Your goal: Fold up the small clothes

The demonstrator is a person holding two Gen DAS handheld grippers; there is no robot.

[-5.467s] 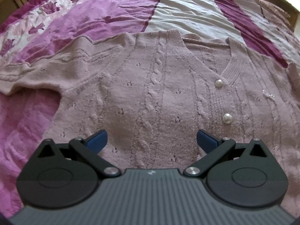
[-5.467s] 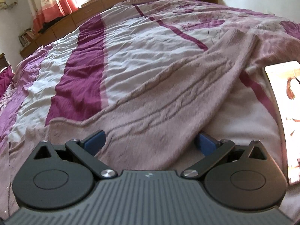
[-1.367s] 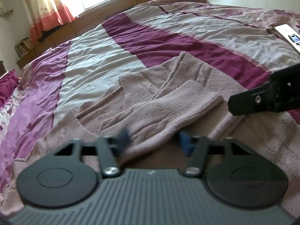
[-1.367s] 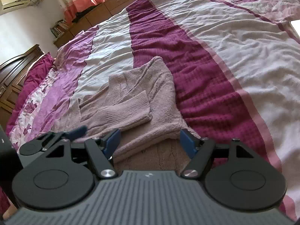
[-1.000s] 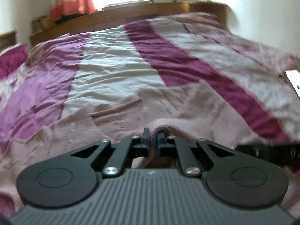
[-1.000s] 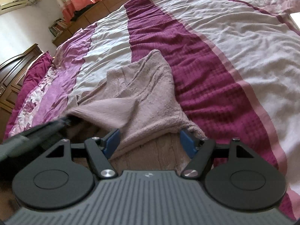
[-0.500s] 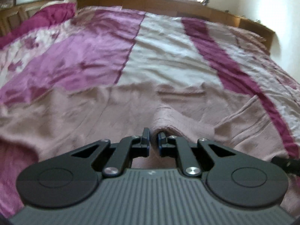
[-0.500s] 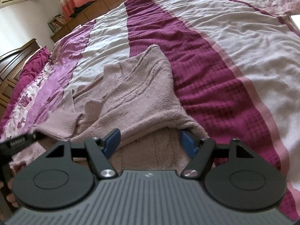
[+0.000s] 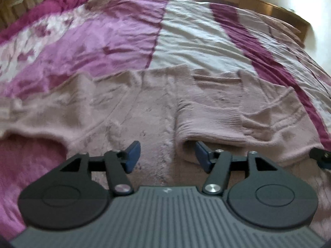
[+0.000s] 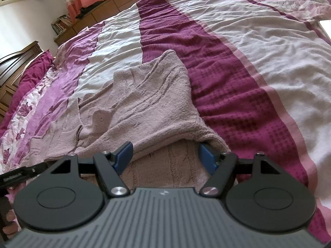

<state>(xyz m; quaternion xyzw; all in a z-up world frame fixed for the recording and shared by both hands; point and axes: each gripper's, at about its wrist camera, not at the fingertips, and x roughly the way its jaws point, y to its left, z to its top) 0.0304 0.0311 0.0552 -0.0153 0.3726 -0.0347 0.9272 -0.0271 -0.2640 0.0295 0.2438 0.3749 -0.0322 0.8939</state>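
A dusty-pink knitted cardigan [image 9: 144, 107] lies flat on the bed. Its right sleeve [image 9: 217, 119] is folded across the body, with the ribbed cuff lying just ahead of my left gripper [image 9: 165, 155]. That gripper is open and empty, low over the cardigan; its right pad touches the cuff's edge. In the right wrist view the folded sleeve and shoulder [image 10: 144, 107] lie ahead. My right gripper [image 10: 165, 155] is open, resting over the cardigan at the fold's edge. The left sleeve [image 9: 31, 119] lies spread out to the left.
The bed cover [image 10: 238, 62] has magenta, white and pink stripes and stretches wide all round. A wooden headboard ledge [image 10: 103, 4] and curtains stand at the far end. A white flat object [image 10: 325, 26] lies at the right edge. My right gripper's tip [image 9: 320, 155] shows in the left view.
My left gripper carried the sleeve cuff across the cardigan's body while shut on it, then opened and let it go. The right gripper stayed open in place.
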